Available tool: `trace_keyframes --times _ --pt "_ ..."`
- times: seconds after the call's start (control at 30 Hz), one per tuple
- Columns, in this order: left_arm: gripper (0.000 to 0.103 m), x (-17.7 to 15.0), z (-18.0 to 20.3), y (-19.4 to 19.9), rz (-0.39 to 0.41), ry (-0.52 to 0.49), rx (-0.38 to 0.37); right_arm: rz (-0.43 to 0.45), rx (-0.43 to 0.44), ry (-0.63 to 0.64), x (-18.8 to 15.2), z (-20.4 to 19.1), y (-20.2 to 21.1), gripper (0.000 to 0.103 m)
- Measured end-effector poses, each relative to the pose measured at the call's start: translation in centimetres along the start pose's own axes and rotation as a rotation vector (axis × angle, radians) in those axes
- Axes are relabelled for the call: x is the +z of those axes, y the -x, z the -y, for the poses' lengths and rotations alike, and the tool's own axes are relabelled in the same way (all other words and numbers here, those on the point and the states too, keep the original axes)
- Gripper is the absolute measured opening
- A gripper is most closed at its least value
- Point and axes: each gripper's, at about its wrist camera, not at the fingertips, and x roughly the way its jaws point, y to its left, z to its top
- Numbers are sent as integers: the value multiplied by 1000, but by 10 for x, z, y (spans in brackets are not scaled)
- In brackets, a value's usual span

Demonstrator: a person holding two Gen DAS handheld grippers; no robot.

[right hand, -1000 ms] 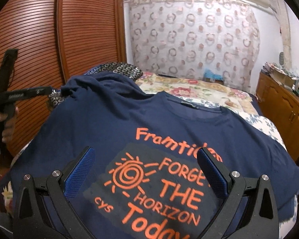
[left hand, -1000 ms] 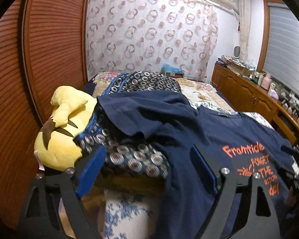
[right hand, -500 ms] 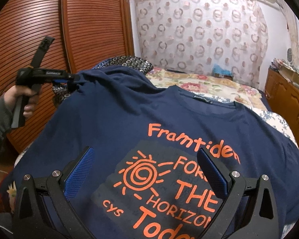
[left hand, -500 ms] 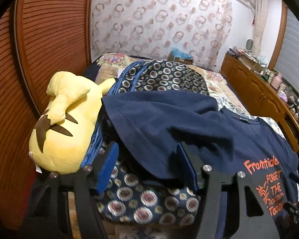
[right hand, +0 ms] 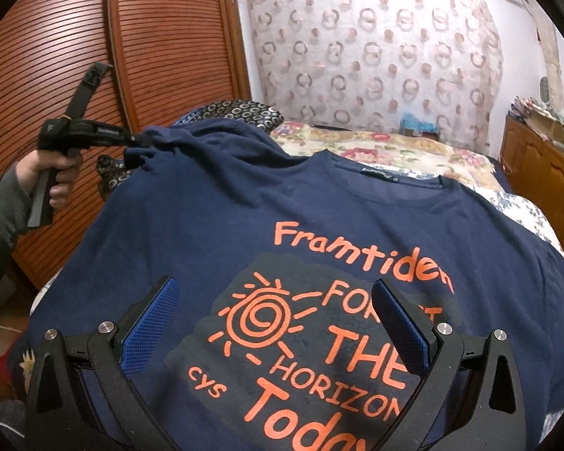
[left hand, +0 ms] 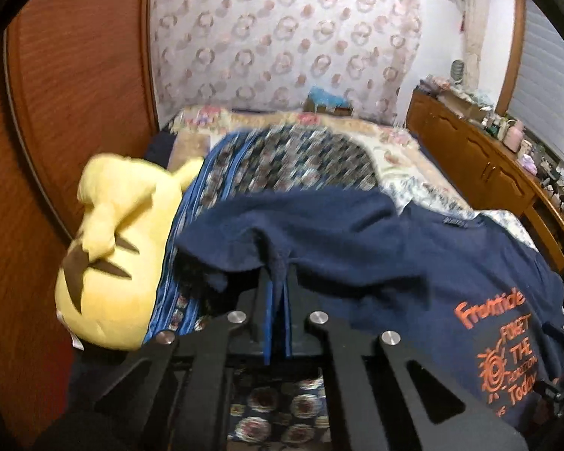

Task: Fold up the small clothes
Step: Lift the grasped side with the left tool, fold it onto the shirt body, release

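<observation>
T-shirt (left hand: 394, 255) sleeve now pinched by left gripper (left hand: 278, 274), previously open

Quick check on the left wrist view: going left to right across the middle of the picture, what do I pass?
Wooden slatted door → yellow plush toy → patterned blue bedding → navy T-shirt, its sleeve pinched in the left tongs → wooden cabinet.

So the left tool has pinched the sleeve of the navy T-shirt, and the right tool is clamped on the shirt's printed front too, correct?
Not quite. The left gripper is indeed shut on the sleeve of the navy T-shirt, but the right gripper is not clamped. The right wrist view shows its blue fingers spread wide apart above the printed front, gripping nothing.
</observation>
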Motion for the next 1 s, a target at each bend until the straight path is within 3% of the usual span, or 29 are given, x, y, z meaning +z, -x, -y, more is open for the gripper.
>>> trace_keyframes --times 0.2,0.4,0.57,0.77,0.9,1.0 --pt "0 25 52 35 71 -102 -71 14 -11 -22 2 9 6 103" --pt "1 33 116 52 62 -200 -158 34 -33 -41 4 20 16 103" --pt "28 14 161 60 -10 -295 -226 48 -56 -59 5 30 24 103" --pt "42 -16 181 79 -36 -342 -278 53 -86 -87 9 44 28 103" --pt "56 -30 182 89 -27 -341 -299 55 -112 -63 11 45 32 103" --pt "58 -41 182 86 -35 -320 -302 46 -113 -77 9 51 29 103"
